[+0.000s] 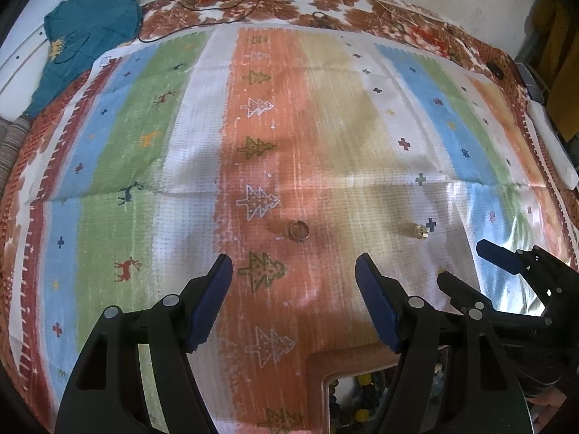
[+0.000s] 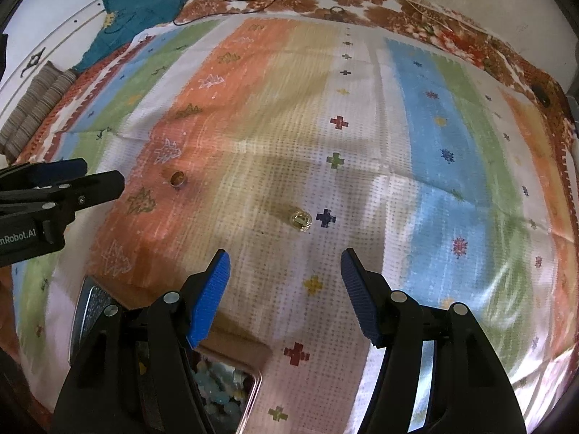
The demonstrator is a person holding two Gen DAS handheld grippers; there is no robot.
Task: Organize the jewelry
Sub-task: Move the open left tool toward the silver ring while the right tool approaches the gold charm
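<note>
A plain gold band ring [image 1: 299,230] lies on the orange stripe of the striped cloth [image 1: 181,166], just ahead of my open, empty left gripper [image 1: 294,271]. A second gold ring with a decorated top [image 1: 419,232] lies to its right on the white stripe. In the right wrist view the decorated ring [image 2: 301,220] lies just ahead of my open, empty right gripper [image 2: 284,267], and the plain band [image 2: 177,178] lies further left. A jewelry box [image 1: 347,394] with beads sits at the near edge below both grippers; it also shows in the right wrist view [image 2: 231,390].
The right gripper's fingers [image 1: 499,258] show at the right of the left wrist view; the left gripper's fingers [image 2: 72,184] show at the left of the right wrist view. A teal garment [image 1: 87,32] and black cables [image 1: 231,11] lie at the far edge of the bed.
</note>
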